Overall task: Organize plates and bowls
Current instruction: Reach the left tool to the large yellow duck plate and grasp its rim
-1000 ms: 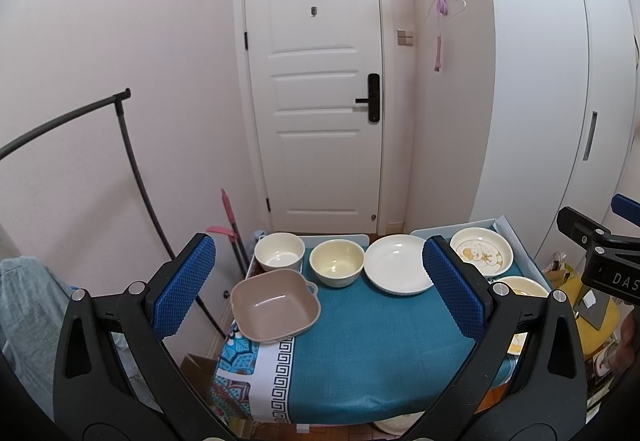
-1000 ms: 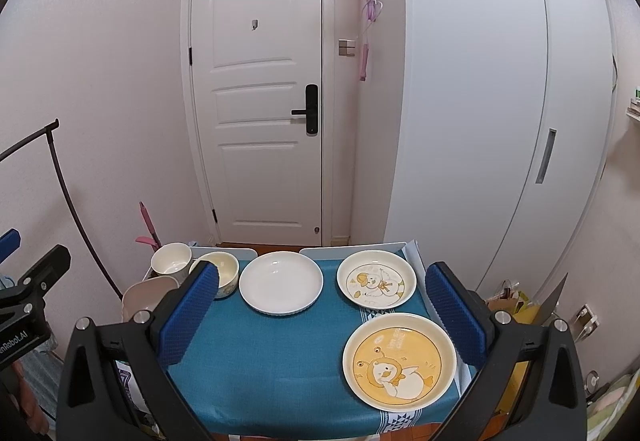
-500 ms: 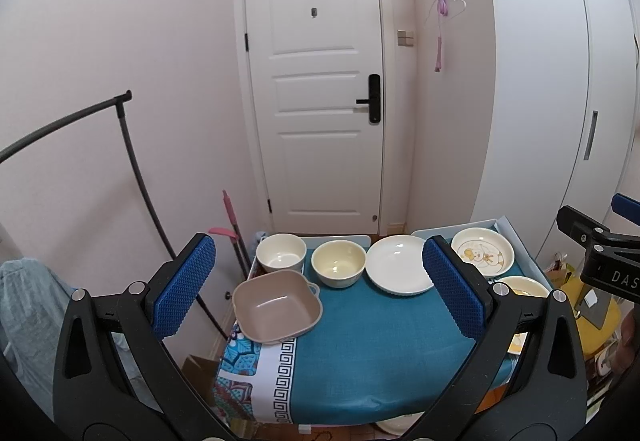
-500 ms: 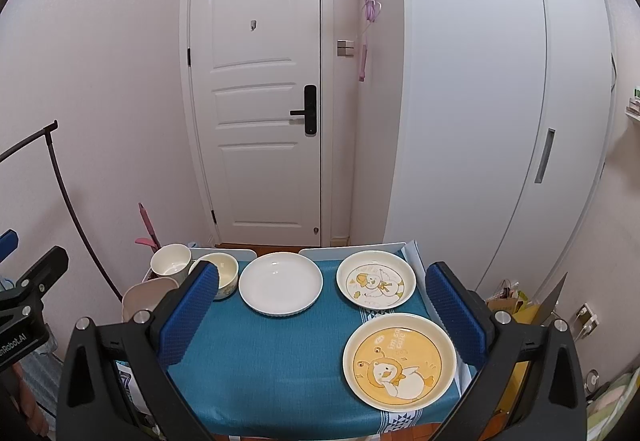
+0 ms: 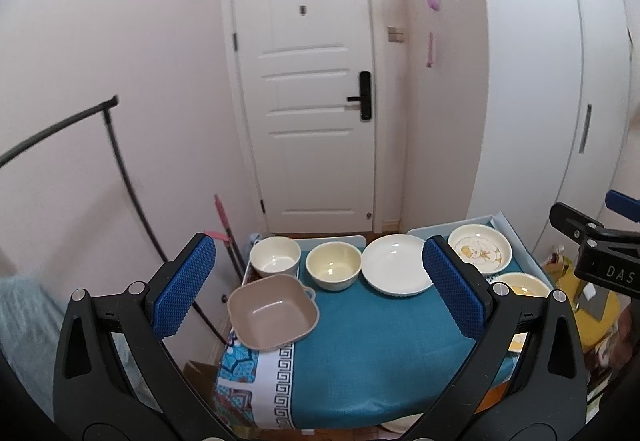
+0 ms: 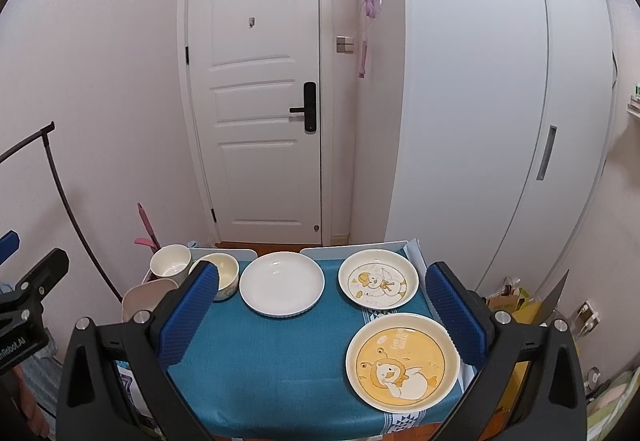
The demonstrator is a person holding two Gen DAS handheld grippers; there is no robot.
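White panelled door [image 6: 260, 101] ahead — pale pink walls [image 6: 100, 81], tall white wardrobe [image 6: 480, 101] at right.

A home, by the look of it: the entrance hall of a flat. White panelled front door [image 6: 260, 101] with a black electronic lock [image 6: 309, 107] and a peephole. Light switch [image 6: 345, 44] on the pale wall beside it, a pink ornament [image 6: 370, 7] hanging from a hook. Tall white built-in wardrobe [image 6: 500, 101] along the right. Black clothes rail [image 5: 120, 161] at the left. Small desk draped in a teal patterned cloth [image 6: 280, 361], laid with household crockery: cartoon duck plate [image 6: 402, 361], plain white plate [image 6: 282, 289], cream bowl [image 5: 334, 269].
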